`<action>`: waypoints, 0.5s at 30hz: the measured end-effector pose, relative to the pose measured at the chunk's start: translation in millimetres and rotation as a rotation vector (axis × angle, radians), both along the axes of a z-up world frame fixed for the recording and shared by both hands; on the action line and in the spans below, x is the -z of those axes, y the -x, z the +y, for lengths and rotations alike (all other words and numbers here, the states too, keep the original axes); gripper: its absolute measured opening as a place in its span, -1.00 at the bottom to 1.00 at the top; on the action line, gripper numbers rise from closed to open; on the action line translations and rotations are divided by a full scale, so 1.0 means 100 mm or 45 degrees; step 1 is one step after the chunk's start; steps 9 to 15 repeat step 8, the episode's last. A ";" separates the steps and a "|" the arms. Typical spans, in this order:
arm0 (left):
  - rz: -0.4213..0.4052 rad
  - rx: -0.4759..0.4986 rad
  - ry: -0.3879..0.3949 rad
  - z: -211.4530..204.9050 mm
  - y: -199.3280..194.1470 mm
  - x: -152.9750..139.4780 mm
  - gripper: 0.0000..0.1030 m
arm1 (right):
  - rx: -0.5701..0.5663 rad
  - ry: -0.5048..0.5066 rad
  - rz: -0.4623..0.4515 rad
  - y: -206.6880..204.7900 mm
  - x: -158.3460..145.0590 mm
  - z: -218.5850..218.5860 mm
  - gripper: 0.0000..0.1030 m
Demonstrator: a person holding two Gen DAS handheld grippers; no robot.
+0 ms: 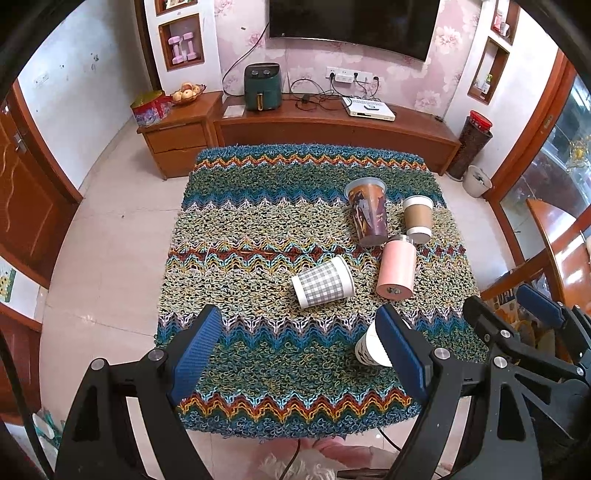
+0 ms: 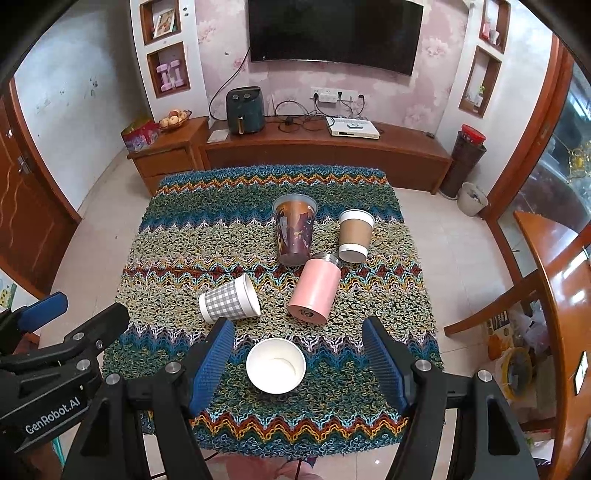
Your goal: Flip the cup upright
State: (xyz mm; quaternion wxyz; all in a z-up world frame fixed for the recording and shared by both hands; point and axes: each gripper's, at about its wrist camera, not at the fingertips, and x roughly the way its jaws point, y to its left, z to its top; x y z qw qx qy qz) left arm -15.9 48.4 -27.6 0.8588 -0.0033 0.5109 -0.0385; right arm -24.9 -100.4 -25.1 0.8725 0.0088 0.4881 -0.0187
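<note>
White cup stands upright on the bench, between the released right hand-held gripper; left hand-held gripper released; checked cup beyond it lies tipped.

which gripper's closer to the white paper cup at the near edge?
Right. The right gripper is open with its fingers either side of the white cup, not touching. The left gripper is open too, off to the cup's left.

Home living rm. Evidence: wall-mounted TV on floral wallpaper, far side; wooden TV cabinet w/ air fryer and set-top box; fruit bowl far left; pink dumbbells in wall niche; tiled floor.
</note>
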 end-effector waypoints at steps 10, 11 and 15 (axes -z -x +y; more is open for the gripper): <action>-0.015 0.003 -0.012 -0.02 0.01 -0.02 0.70 | 0.005 0.004 -0.013 0.02 -0.03 -0.01 0.41; -0.015 0.003 -0.012 -0.02 0.01 -0.02 0.70 | 0.005 0.004 -0.013 0.02 -0.03 -0.01 0.41; -0.015 0.003 -0.012 -0.02 0.01 -0.02 0.70 | 0.005 0.004 -0.013 0.02 -0.03 -0.01 0.41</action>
